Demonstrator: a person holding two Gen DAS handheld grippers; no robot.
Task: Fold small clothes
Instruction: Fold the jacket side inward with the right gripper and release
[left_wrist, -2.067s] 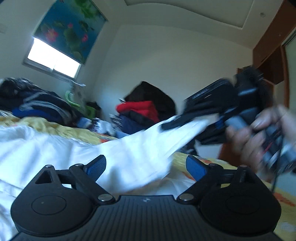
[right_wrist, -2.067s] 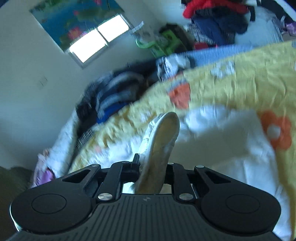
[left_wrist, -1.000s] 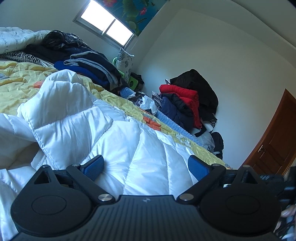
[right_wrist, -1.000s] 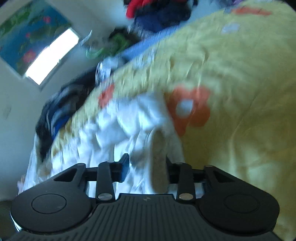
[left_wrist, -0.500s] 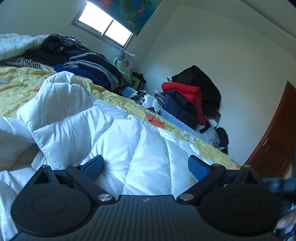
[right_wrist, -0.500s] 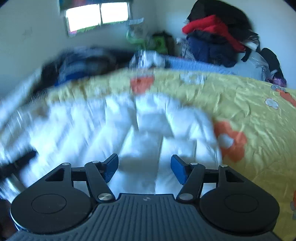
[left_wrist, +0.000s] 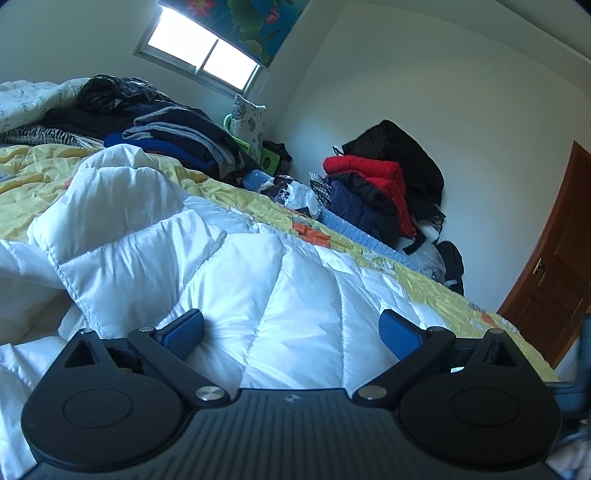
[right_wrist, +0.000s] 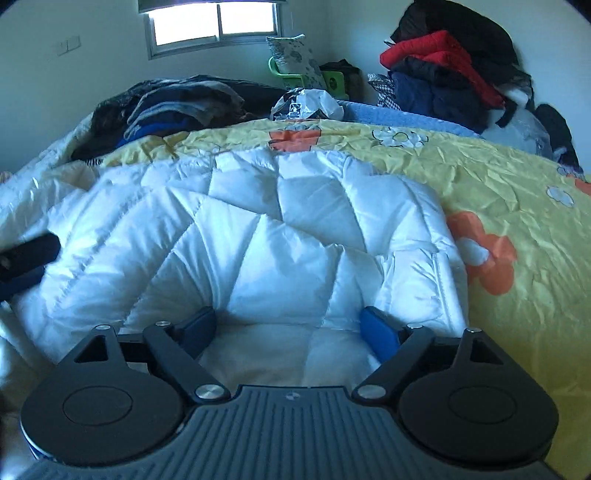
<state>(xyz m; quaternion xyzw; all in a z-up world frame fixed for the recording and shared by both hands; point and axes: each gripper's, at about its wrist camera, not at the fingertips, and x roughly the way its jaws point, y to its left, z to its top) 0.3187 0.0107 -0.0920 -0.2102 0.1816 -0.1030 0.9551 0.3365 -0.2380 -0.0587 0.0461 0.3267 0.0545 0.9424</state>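
Observation:
A white quilted puffer jacket (right_wrist: 295, 236) lies spread on the yellow flowered bedspread (right_wrist: 517, 192). It also shows in the left wrist view (left_wrist: 258, 280), with a raised fold at its left. My left gripper (left_wrist: 291, 332) is open and empty, low over the jacket. My right gripper (right_wrist: 290, 326) is open and empty, its blue pads resting on or just above the jacket near its right edge. The left gripper's dark finger (right_wrist: 26, 254) shows at the left edge of the right wrist view.
A pile of dark folded clothes (right_wrist: 177, 103) lies at the far side of the bed. A stack of red, navy and black jackets (left_wrist: 380, 184) stands by the wall. A crumpled bag (right_wrist: 306, 103) sits at the bed's far edge. A brown door (left_wrist: 554, 280) is at right.
My right gripper has let go of the jacket edge it held pinched and opened, then swung to face level over the jacket. My left gripper stayed open, tilting slightly.

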